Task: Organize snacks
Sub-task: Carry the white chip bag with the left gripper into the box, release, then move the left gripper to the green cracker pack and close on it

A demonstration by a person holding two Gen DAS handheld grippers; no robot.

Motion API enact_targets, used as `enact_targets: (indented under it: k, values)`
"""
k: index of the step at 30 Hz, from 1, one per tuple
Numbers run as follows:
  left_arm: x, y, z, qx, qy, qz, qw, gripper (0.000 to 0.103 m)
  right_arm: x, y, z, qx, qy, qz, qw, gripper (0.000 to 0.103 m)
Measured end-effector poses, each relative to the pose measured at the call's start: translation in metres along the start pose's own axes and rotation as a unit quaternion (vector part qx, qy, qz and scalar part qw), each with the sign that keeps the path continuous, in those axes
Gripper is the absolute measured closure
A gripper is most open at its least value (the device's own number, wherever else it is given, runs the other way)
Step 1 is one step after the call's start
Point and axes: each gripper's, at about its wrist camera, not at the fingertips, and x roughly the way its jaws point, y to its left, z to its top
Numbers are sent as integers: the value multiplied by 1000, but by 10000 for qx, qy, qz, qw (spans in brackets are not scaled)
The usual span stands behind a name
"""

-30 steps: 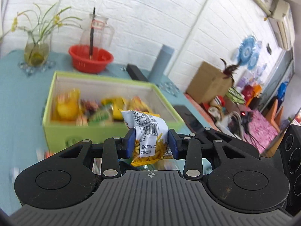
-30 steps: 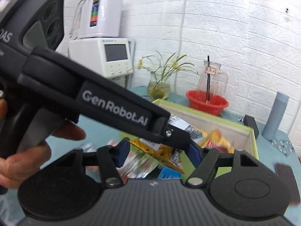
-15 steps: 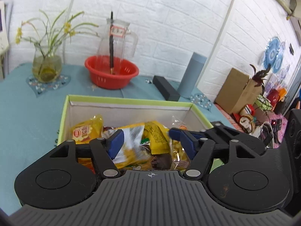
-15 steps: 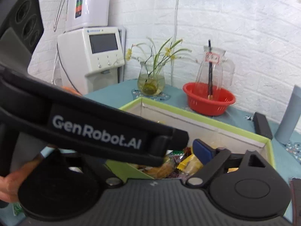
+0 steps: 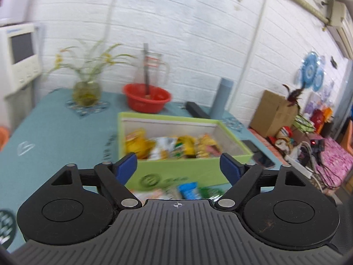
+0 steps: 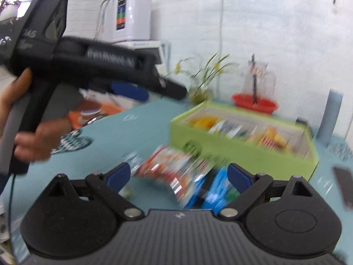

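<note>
Both tongs unloaded: left gripper (image 5: pixel 178 165) jaws are opening, nothing between the blue pads; right gripper (image 6: pixel 178 176) jaws spread wide, gripping nothing. Loose snack packets (image 6: pixel 174 172) lie on the teal table (image 5: pixel 55 137) at 6 o'clock of the green box (image 5: pixel 185 174), just beside its front wall; orange-red pack on top, blue ones under it, all blurred. More snacks in the box (image 5: pixel 172 146), yellow and white bags, labels unreadable. Red bowl (image 5: pixel 146 98) at 12 o'clock of the box, glass pitcher standing in it. Plant vase (image 5: pixel 86 90) at 10 o'clock, grey cylinder (image 5: pixel 221 98) at 1 o'clock. Right wrist view: a hand (image 6: pixel 33 137) holds the left gripper's handle at 9 o'clock.
</note>
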Motion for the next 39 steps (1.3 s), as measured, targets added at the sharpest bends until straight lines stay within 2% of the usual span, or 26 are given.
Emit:
enact_targets:
  k: [5, 8, 11, 13, 15, 17, 20, 22, 26, 28, 31, 32, 33, 35, 37, 39]
  values:
    - [-36, 66, -48, -655, 344, 518, 9959, 33, 13, 46, -32, -50, 422, 386, 9983, 10]
    - [-47, 95, -74, -1177, 576, 515, 9900, 34, 37, 65, -25, -185, 519, 641, 9964, 10]
    - [-46, 101, -93, -1382, 815, 385, 9863, 34, 67, 78, -17, -381, 649, 789, 9940, 10]
    - [-39, 94, -100, -1288, 951, 197, 9869, 34, 88, 83, -15, -460, 823, 897, 9915, 10]
    - [-29, 87, -102, -1119, 1021, 185, 9883, 36, 101, 87, -16, -456, 1015, 822, 9904, 10]
    - [-19, 78, -100, -901, 1071, 166, 9900, 39, 99, 88, -19, -395, 1038, 744, 9910, 10]
    - [-7, 68, -103, -598, 1282, -55, 9899, 40, 89, 86, -26, -132, 1081, 734, 9913, 10]
    - [1, 60, -105, -464, 1415, -43, 9888, 46, 88, 88, -30, -7, 1126, 847, 9900, 10]
    - [3, 47, -111, -166, 1544, 55, 9879, 68, 89, 96, -36, -184, 1134, 879, 9895, 10]
    - [2, 40, -113, -84, 1579, 33, 9874, 72, 86, 95, -37, -183, 1133, 916, 9892, 10]
    - [4, 31, -115, 113, 1572, 147, 9874, 71, 84, 87, -37, 3, 1104, 930, 9895, 10]
    - [5, 30, -114, 89, 1569, 215, 9873, 67, 86, 86, -36, 79, 1111, 911, 9896, 10]
    - [6, 32, -111, 2, 1607, 250, 9867, 56, 88, 84, -34, 125, 1117, 906, 9895, 10]
    - [5, 41, -107, -254, 1541, 283, 9873, 46, 89, 82, -32, 213, 1149, 920, 9889, 10]
    - [6, 46, -104, -376, 1546, 331, 9867, 46, 82, 76, -32, 230, 1102, 933, 9893, 10]
    - [9, 46, -105, -383, 1594, 366, 9858, 45, 62, 59, -29, 231, 850, 720, 9935, 10]
